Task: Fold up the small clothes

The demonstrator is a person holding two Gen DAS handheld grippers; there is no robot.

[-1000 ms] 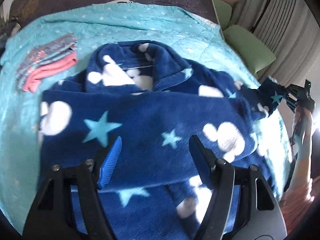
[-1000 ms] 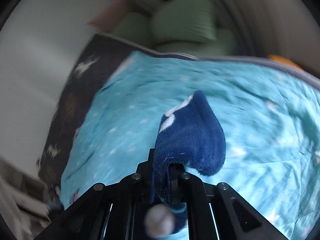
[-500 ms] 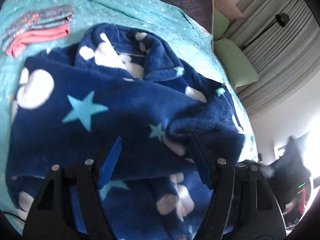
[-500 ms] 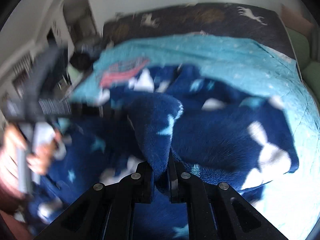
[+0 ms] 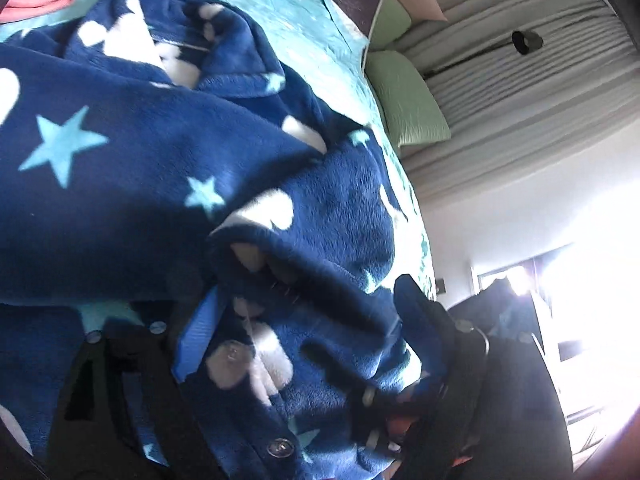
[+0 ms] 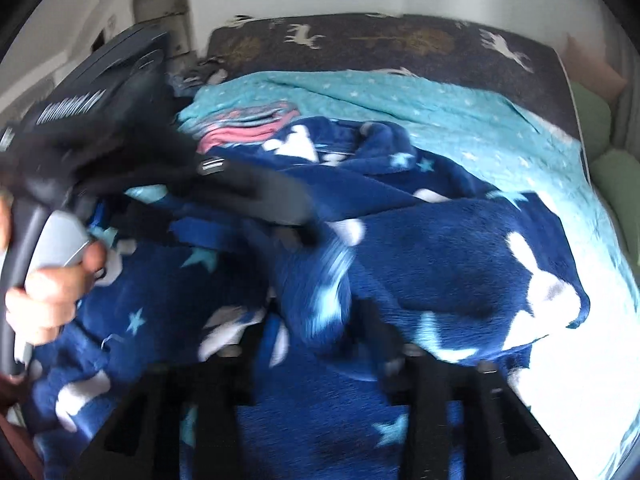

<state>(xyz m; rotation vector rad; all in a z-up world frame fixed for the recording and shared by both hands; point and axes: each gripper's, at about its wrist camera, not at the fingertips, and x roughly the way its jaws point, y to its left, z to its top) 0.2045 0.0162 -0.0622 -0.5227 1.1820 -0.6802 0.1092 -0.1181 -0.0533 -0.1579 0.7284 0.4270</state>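
A navy fleece garment [image 5: 168, 168] with teal stars and white shapes lies on the teal bedspread [image 5: 312, 40]. Its sleeve [image 5: 320, 216] is folded across the body. My left gripper [image 5: 306, 326] hovers low over that fold. Its jaws are opening, fleece lies under and between the fingers, and the pads do not press on it. In the right wrist view my right gripper [image 6: 318, 340] has its jaws opening, and the blurred sleeve cuff [image 6: 320, 300] hangs loose between the fingers. The left gripper [image 6: 248, 196], held by a hand [image 6: 44, 300], reaches in from the left.
A folded pink and grey stack [image 6: 248, 128] sits on the bedspread [image 6: 440, 112] behind the garment. A dark deer-print blanket [image 6: 400, 44] covers the head of the bed. Green cushions [image 5: 404, 100], a floor lamp [image 5: 524, 42] and curtains stand to the right.
The right gripper carried the sleeve from the bed's right side across onto the garment's body, then parted its jaws. The left gripper tilted toward the right and its jaws widened.
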